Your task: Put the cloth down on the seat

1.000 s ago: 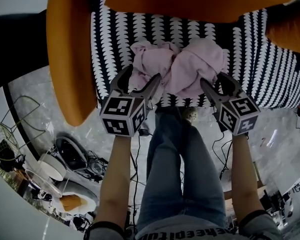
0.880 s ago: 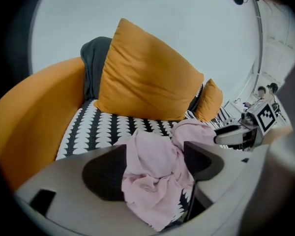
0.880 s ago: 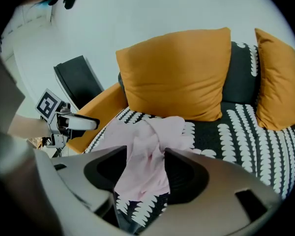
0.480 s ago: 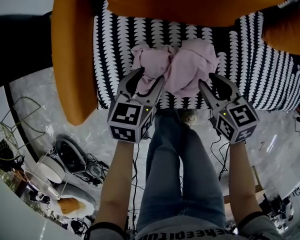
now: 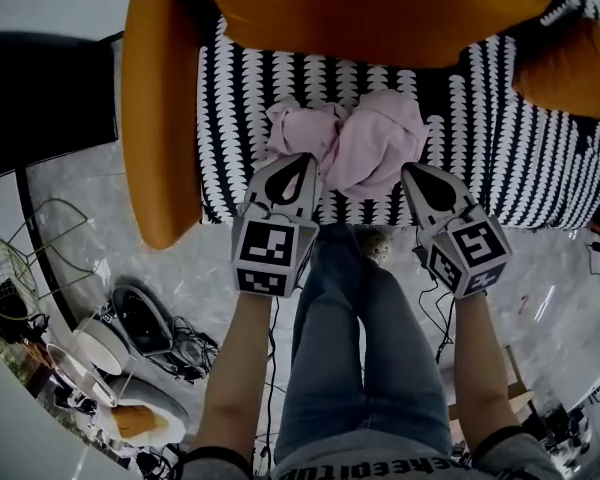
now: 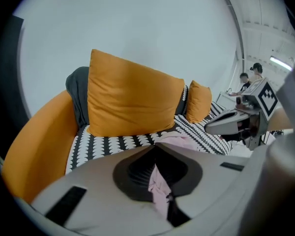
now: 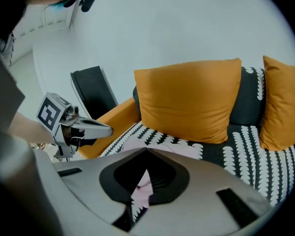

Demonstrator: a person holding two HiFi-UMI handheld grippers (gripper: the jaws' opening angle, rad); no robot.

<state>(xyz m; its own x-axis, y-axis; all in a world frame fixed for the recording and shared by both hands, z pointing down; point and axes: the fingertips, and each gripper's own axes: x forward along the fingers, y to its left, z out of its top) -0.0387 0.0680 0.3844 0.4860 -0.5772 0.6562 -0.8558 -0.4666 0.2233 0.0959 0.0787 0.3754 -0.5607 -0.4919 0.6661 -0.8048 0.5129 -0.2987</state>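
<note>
A crumpled pink cloth [image 5: 350, 143] lies on the black-and-white patterned seat [image 5: 245, 88] of an orange sofa, near its front edge. My left gripper [image 5: 298, 160] is shut, its tip at the cloth's lower left edge. My right gripper [image 5: 410, 171] is shut at the cloth's lower right edge. In the left gripper view the jaws [image 6: 156, 144] meet, with pink cloth [image 6: 160, 191] showing through the slit. The right gripper view shows its jaws [image 7: 146, 149] closed, with cloth [image 7: 179, 150] and seat pattern behind. Whether either tip nips a fold is hidden.
A large orange cushion [image 5: 380, 8] leans on the backrest, a second one [image 5: 570, 63] at the right. The orange armrest [image 5: 155, 118] bounds the seat on the left. The person's legs [image 5: 350, 338] stand before the sofa. Cables and clutter [image 5: 140, 338] cover the floor at left.
Both grippers went from wide open to shut at the cloth's near edge. The cloth has stayed on the seat.
</note>
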